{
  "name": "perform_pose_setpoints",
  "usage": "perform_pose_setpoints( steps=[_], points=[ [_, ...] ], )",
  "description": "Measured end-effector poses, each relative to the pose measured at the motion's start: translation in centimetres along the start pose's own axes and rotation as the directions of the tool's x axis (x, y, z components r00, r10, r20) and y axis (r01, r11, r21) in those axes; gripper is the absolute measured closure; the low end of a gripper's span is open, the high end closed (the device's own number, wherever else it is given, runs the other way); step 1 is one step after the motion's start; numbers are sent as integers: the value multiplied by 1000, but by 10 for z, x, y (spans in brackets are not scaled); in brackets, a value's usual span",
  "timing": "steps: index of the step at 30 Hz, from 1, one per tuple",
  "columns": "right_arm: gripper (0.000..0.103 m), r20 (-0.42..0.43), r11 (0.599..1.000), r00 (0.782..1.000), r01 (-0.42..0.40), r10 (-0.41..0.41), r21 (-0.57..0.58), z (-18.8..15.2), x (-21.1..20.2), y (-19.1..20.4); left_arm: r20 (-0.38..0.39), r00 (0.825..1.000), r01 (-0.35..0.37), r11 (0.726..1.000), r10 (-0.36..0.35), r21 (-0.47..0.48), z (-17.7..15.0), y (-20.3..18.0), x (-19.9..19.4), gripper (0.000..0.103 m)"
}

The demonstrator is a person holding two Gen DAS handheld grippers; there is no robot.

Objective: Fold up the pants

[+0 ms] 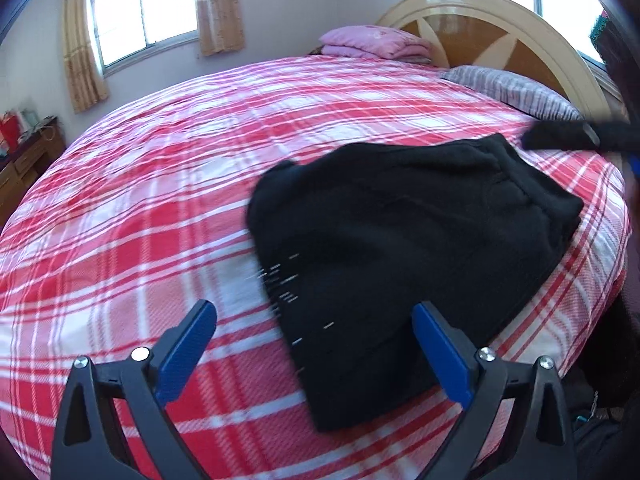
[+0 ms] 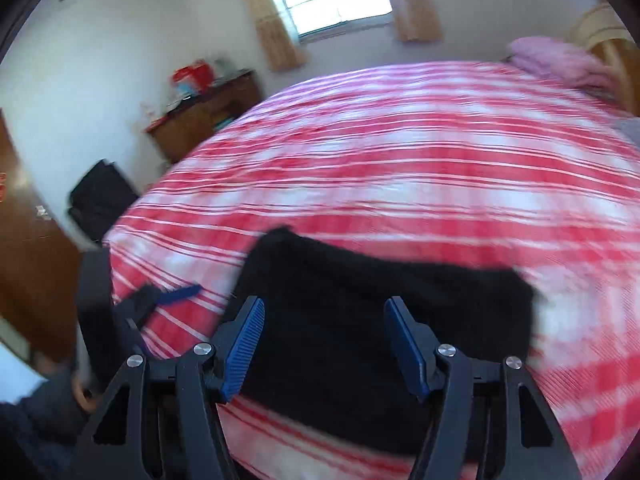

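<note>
Black pants (image 1: 408,248) lie folded into a compact stack near the front edge of the bed, on the red and white plaid bedspread (image 1: 160,184). My left gripper (image 1: 314,312) hovers open above the stack's near left edge, nothing between its blue pads (image 1: 188,352). In the right wrist view the same black pants (image 2: 360,320) lie below my right gripper (image 2: 324,304), which stands open and above the cloth, holding nothing. The right gripper shows blurred at the right edge of the left wrist view (image 1: 580,136). The left gripper appears blurred at the left of the right wrist view (image 2: 176,294).
A folded pink blanket (image 1: 376,42) and a grey striped pillow (image 1: 512,88) lie by the wooden headboard (image 1: 492,20). A wooden dresser (image 2: 204,116) with red items stands by the wall, and a dark bag (image 2: 100,196) sits on the floor beside the bed.
</note>
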State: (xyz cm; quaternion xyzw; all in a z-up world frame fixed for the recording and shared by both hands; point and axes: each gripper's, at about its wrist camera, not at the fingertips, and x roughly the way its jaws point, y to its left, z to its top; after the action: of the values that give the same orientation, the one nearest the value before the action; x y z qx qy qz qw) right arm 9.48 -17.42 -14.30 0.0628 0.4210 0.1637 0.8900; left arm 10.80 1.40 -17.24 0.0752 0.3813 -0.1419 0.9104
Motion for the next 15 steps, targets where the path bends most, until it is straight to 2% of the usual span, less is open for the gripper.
perform_pose_setpoints(
  steps=[2, 4, 5, 7, 8, 10, 13, 15],
  points=[
    [39, -34, 1000, 999, -9, 9, -15, 18, 31, 15, -13, 1000, -1, 1000, 0, -26, -6, 8, 2, 0],
    [39, -81, 998, 995, -63, 61, -21, 27, 59, 26, -21, 999, 23, 998, -24, -54, -11, 12, 6, 0],
    [39, -113, 993, 987, -118, 118, 3, 31, 75, 29, -24, 999, 35, 997, -37, -66, -12, 12, 8, 0],
    [39, -177, 967, 952, -236, 251, 99, 32, 104, 28, -20, 999, 42, 996, -44, -72, -12, 11, 10, 0],
    [39, -197, 967, 949, -227, 247, 120, 32, 121, 26, -19, 999, 44, 996, -45, -73, -12, 10, 11, 0],
    [39, -174, 984, 972, -143, 159, 103, 33, 137, 19, -16, 998, 57, 995, -59, -83, -12, 10, 13, 0],
    [39, -157, 989, 981, -97, 114, 112, 36, 149, 11, -23, 995, 91, 990, -94, -106, -14, 10, 18, 0],
    [39, -144, 978, 976, -143, 165, 153, 38, 142, 6, -23, 995, 90, 990, -93, -105, -13, 8, 18, 0]
  ],
)
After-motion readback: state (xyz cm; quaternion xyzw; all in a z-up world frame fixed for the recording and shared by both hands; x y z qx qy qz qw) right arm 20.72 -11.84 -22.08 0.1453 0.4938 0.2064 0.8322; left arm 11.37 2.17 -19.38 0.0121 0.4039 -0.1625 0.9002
